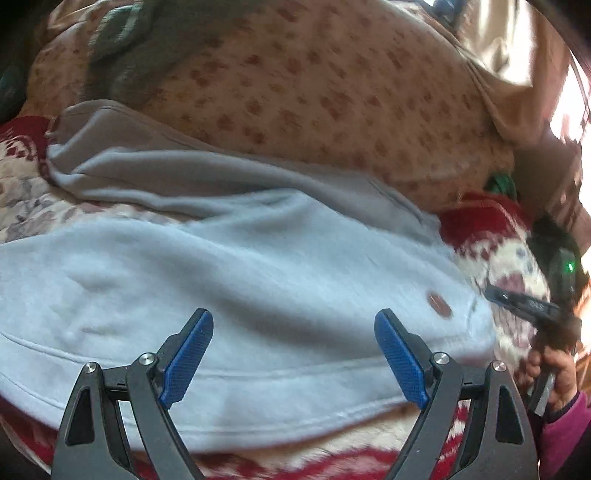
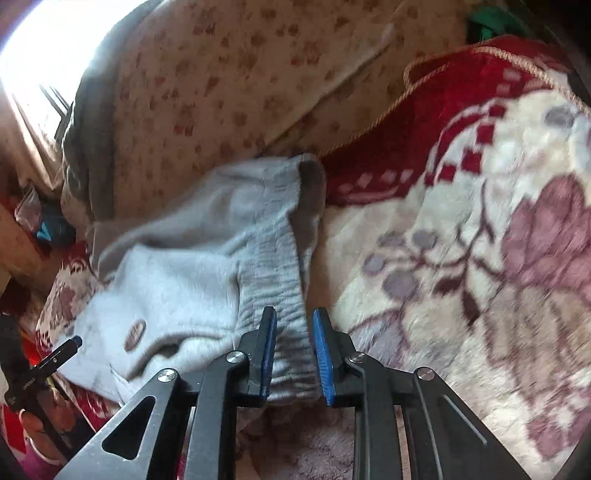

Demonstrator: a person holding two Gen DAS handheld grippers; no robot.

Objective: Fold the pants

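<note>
Light grey fleece pants point(image 1: 236, 266) lie spread on a red-and-cream floral blanket point(image 1: 491, 236), with a small brown patch point(image 1: 439, 303) near their right edge. My left gripper point(image 1: 293, 325) is open just above the pants, its blue pads point(image 1: 188, 362) wide apart. In the right wrist view the pants point(image 2: 177, 280) lie bunched, with the ribbed elastic waistband point(image 2: 273, 273) running between my right gripper's point(image 2: 294, 325) pads. The jaws stand narrowly apart around the waistband; a firm grip cannot be told. The brown patch also shows in this view point(image 2: 135, 334).
A beige cover with red-brown prints point(image 1: 314, 92) rises behind the pants. A dark grey garment point(image 1: 122, 40) lies on it at the upper left. The other gripper, held by a hand, shows at the right edge point(image 1: 539, 310) and at the right view's left edge point(image 2: 40, 365). A green object point(image 2: 487, 22) lies far back.
</note>
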